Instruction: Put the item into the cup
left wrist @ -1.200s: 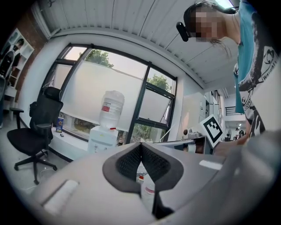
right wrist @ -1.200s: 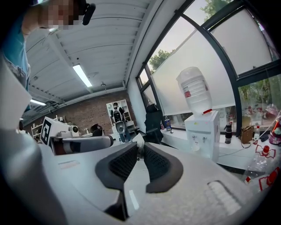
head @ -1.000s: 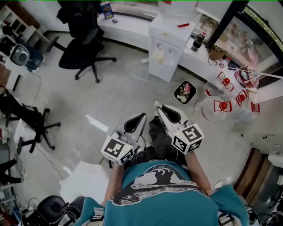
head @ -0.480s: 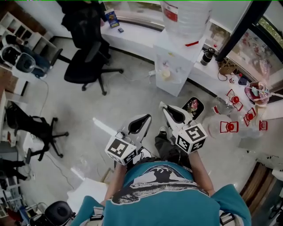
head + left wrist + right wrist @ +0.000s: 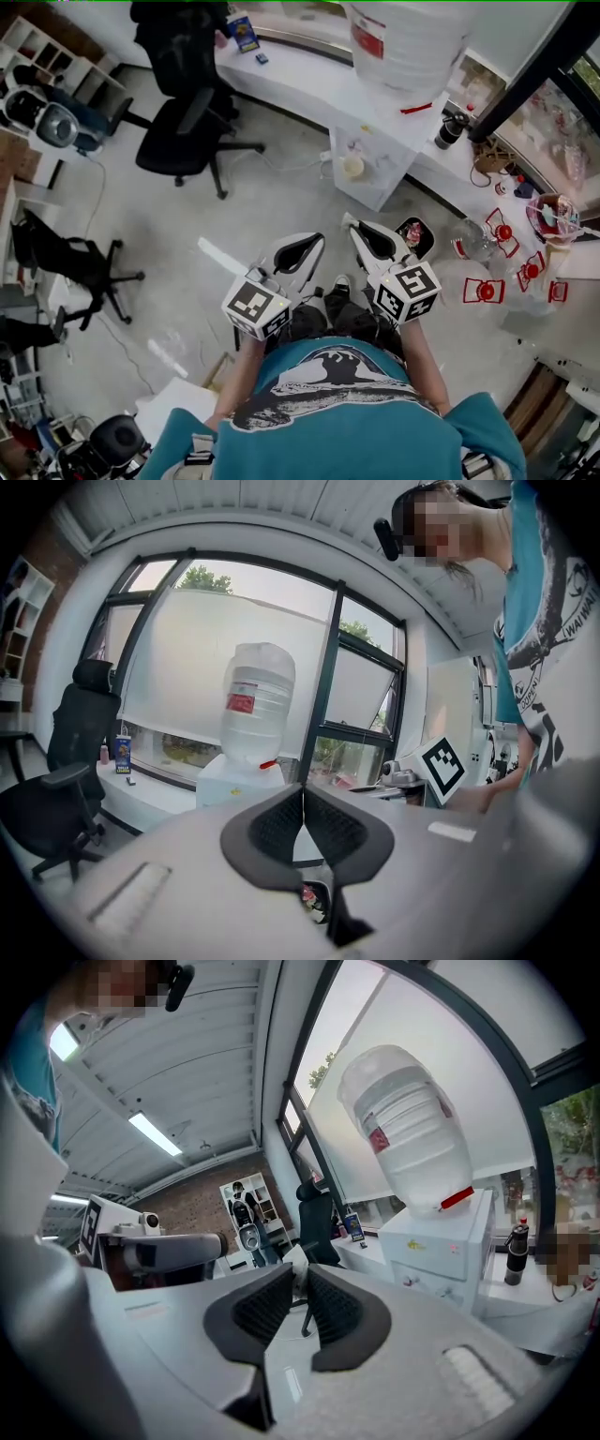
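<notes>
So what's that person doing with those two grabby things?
A person is standing on the office floor, holding a gripper in each hand close to the chest. The left gripper has its fingers pressed together with nothing in them. The right gripper has its fingers a sliver apart, and I can't tell whether anything is pinched there. Both point toward the water dispenser. Nothing is going into a cup at this moment.
</notes>
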### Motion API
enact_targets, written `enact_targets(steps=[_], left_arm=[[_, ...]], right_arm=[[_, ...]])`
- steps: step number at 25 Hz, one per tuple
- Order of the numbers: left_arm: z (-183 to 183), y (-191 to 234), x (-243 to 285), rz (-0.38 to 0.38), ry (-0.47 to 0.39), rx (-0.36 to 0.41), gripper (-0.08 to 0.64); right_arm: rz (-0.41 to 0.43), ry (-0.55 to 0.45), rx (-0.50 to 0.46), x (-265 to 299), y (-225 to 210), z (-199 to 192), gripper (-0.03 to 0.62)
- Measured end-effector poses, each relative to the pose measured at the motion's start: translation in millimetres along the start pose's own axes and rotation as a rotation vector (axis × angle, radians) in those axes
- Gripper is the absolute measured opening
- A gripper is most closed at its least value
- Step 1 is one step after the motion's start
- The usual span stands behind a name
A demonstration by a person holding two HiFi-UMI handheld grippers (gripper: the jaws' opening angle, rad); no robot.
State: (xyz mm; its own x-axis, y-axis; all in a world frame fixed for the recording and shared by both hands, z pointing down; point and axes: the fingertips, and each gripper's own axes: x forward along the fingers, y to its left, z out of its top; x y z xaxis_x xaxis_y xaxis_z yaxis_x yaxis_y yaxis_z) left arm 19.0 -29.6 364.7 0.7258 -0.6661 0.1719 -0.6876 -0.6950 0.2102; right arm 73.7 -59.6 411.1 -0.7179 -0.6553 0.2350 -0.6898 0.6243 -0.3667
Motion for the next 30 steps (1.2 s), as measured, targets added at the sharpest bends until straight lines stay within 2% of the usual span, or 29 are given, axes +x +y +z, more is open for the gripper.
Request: enact_targets(steps=[6, 12, 17, 24, 30], left_arm=[[4, -1, 7, 0.01, 0.042, 0.008, 0.017], [-4, 0, 15, -0.027, 0.068, 0.011, 0.015], [-4, 18, 26, -0.068, 0.071, 0.006, 0.015], [4, 53, 45, -0.153, 0.105, 0.018, 0.015], [6, 81, 63, -0.269, 0.137, 0.034, 0.015]], right_arm=[[0.002, -0.005, 0.037, 2, -10, -2, 0.049], [-0.03, 0.003, 0.066, 6, -18, -12, 0.049], [-0.078, 0.009, 0.078, 17, -27, -15, 0.049], [-0.162, 0.007, 0.123, 49, -47, -14, 0.049], [-0.247, 0.004, 0.146, 84, -66, -10, 0.049]])
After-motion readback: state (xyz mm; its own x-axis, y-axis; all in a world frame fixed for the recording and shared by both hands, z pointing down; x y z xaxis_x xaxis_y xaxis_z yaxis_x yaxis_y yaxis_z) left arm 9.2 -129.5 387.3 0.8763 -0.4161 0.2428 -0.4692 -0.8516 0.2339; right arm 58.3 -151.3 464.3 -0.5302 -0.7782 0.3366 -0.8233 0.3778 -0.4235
